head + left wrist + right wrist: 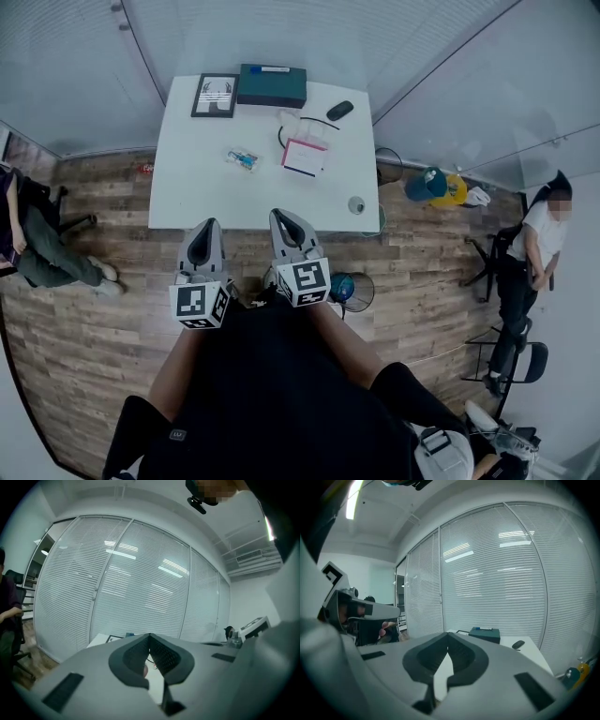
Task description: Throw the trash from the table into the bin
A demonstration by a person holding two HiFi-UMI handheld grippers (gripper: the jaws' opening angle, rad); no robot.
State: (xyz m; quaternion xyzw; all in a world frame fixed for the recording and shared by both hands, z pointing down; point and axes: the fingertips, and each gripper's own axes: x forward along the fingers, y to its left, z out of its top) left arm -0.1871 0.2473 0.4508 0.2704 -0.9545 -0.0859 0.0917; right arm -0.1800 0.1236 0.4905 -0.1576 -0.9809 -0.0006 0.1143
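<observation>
- the left gripper and right gripper are held side by side in front of the person, both pointing at the near edge of the white surface and not past it.
- in the left gripper view the fingers meet at their tips with nothing between them.
- in the right gripper view the fingers are likewise pressed together and empty.
- a small crumpled wrapper with blue on it lies on the surface near its middle, between the picture frame and the pink and white notebook, well apart from both grippers.
- a small round grey thing sits near the surface's right front corner; what it is cannot be told.
- at the far edge stands a dark teal box beside the picture frame, with a black mouse to its right and a dark cable by the notebook.
- a wire-mesh bin stands on the wooden floor just right of the right gripper, in front of the surface, with something blue inside.
- one person sits at the left side of the room and another at the right, by black chairs.
</observation>
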